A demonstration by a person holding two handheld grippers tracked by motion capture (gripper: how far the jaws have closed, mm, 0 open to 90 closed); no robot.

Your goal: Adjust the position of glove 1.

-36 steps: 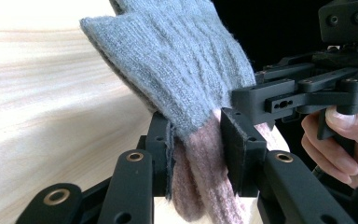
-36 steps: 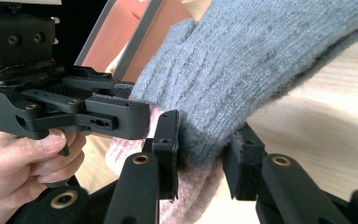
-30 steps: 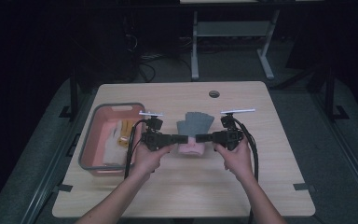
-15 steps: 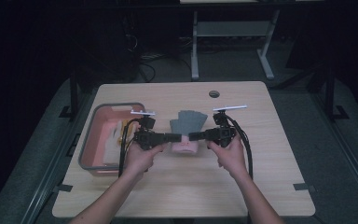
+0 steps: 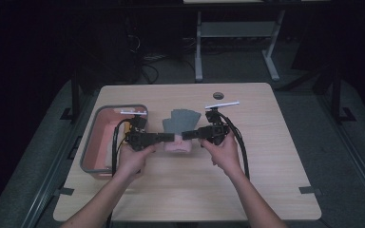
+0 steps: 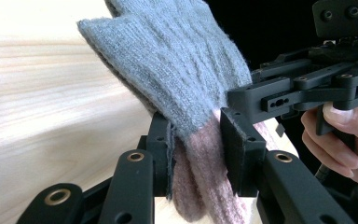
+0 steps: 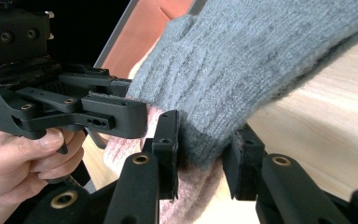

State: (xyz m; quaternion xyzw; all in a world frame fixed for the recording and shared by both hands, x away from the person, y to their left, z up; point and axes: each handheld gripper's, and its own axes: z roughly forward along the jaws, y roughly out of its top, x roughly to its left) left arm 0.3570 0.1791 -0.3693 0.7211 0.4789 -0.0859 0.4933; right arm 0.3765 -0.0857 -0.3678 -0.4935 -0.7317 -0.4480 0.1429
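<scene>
A knitted glove (image 5: 180, 121), grey with a pink cuff (image 5: 178, 147), hangs between my two grippers just above the wooden table (image 5: 266, 166). In the high view my left gripper (image 5: 168, 137) grips the cuff's left side and my right gripper (image 5: 186, 135) its right side, tips nearly meeting. The left gripper view has the glove (image 6: 177, 70) pinched in the left gripper (image 6: 196, 144), with the other gripper (image 6: 307, 88) clamped just beyond. In the right gripper view the right gripper (image 7: 205, 144) is shut on the glove (image 7: 261, 60) where grey meets pink.
A grey-rimmed bin (image 5: 91, 142) with a reddish inside stands at the table's left, right beside the left hand. A dark round grommet (image 5: 218, 95) sits near the far edge. The front and right of the table are bare wood.
Both hands have carried the glove to the left, closer to the bin. The grips on the cuff look the same.
</scene>
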